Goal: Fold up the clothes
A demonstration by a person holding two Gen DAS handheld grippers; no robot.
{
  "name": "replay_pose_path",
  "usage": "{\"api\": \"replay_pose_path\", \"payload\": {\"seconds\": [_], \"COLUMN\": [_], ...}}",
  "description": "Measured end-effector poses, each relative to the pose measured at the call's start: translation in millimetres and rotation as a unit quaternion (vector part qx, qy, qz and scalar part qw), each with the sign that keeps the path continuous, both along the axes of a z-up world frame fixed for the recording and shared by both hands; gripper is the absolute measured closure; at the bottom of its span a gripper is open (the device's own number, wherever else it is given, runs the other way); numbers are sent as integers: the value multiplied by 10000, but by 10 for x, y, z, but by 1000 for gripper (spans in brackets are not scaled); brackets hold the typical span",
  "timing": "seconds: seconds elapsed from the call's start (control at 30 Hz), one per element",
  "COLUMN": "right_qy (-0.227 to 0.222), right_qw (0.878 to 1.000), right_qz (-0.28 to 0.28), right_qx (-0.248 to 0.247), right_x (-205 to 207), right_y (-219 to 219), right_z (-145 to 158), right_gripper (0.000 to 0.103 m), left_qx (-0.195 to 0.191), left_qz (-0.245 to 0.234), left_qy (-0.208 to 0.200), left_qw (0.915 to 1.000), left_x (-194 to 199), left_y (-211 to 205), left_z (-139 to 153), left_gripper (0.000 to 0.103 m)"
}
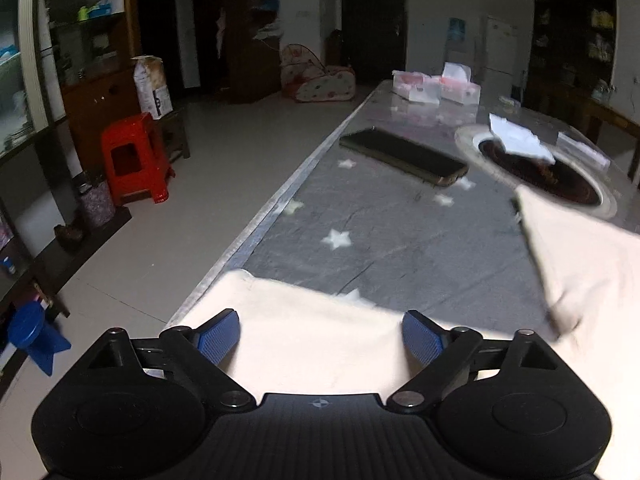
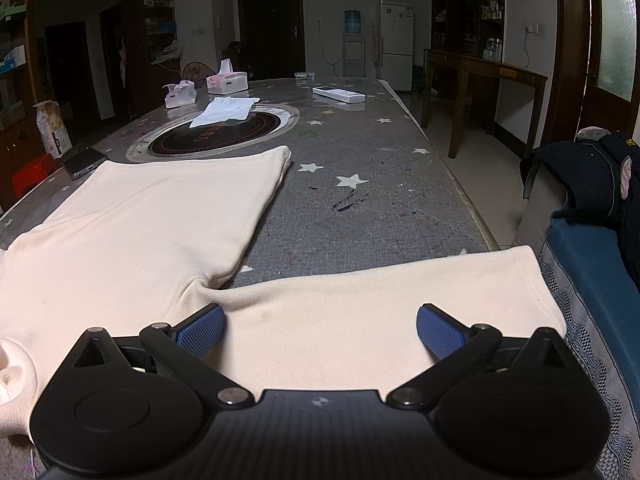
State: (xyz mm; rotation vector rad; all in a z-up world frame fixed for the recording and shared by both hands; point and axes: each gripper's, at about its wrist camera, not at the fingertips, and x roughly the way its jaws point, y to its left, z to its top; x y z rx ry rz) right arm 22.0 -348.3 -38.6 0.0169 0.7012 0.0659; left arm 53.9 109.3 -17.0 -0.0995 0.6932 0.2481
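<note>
Hovering both tools low over a cream shirt [image 2: 152, 216] spread flat on the star-printed surface [image 2: 380, 208]. Keeping the left tool [image 1: 320, 324] splayed wide above the left sleeve [image 1: 280, 304], pads clear of each other and gripping nothing. Matching that with the right tool [image 2: 320, 316], released just as wide over the right sleeve [image 2: 400, 292], again with no cloth pinched. Cannot tell whether either set of pads brushes the fabric beneath.

Reading the layout now: collar [image 2: 12, 360] down at the near edge, body running away toward the round hob ring [image 2: 216, 136], so the long axis heads straight out ahead of both tools. Seeing each sleeve stick out sideways, across that axis, with the right one reaching the surface's right edge and the left one ending near the left edge.

Judging the fold to turn on exactly that: sleeves lying crosswise, body lengthwise, one sleeve directly beneath each tool. Favouring the left side for its own sleeve, the right for its own, then sweeping inward toward the centre line. Watching for the phone [image 1: 404, 156] beyond the left sleeve, well apart from the cloth.
</note>
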Motion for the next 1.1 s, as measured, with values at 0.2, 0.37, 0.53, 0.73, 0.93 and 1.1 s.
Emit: {"api": "replay_pose_path", "payload": {"seconds": [0.2, 0.37, 0.53, 0.73, 0.93, 1.1], "right_qy": [0, 0, -1, -1, -1, -1], "right_qw": [10000, 10000, 10000, 10000, 10000, 10000], "right_qz": [0, 0, 0, 1, 1, 0], "right_qx": [0, 1, 1, 2, 3, 2], "right_x": [3, 5, 6, 5, 5, 5], "right_y": [1, 2, 4, 2, 2, 3], "right_z": [-1, -3, -5, -4, -4, -4], "right_gripper": [0, 0, 0, 0, 0, 0], "left_qx": [-348, -111, -16, -50, 91, -37], "left_qz": [-1271, -1655, -1489, -1436, -1322, -1361], "left_qy": [-413, -85, 99, 102, 183, 103], "left_qw": [9904, 9861, 9888, 9896, 9910, 9906], "left_x": [2, 237, 291, 286, 477, 482], "left_y": [-644, -993, -897, -812, -830, -807], "left_z": [229, 35, -116, -37, -102, -14], "left_gripper": [13, 17, 15, 15, 12, 13]}}
